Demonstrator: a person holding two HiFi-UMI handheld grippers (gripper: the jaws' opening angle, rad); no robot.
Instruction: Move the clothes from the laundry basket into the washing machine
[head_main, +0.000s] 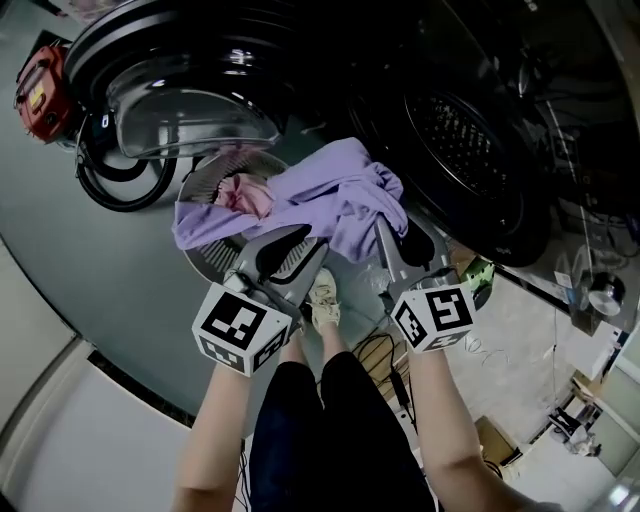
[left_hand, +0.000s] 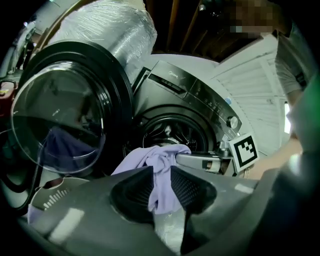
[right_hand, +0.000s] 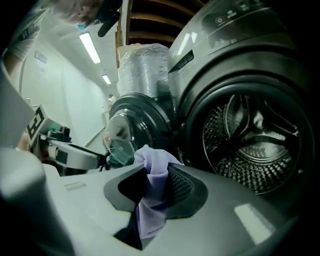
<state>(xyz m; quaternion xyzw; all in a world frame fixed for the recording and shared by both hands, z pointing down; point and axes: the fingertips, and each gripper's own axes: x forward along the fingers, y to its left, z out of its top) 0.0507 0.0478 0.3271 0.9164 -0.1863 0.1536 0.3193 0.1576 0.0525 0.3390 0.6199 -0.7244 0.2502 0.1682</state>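
Observation:
A lilac garment (head_main: 330, 195) hangs between my two grippers above the white laundry basket (head_main: 205, 178). My left gripper (head_main: 290, 245) is shut on one end of the lilac garment (left_hand: 161, 176). My right gripper (head_main: 390, 240) is shut on the other end of it (right_hand: 152, 192). The washing machine's open drum (head_main: 462, 150) lies just right of the garment, and its perforated inside (right_hand: 252, 142) fills the right gripper view. A pink piece of clothing (head_main: 247, 195) lies in the basket under the lilac one.
The washer's round glass door (head_main: 190, 95) stands swung open at the upper left, above the basket. A red object (head_main: 42, 90) sits at the far left. My legs and a shoe (head_main: 322, 300) stand just below the grippers. Cables lie on the floor at right.

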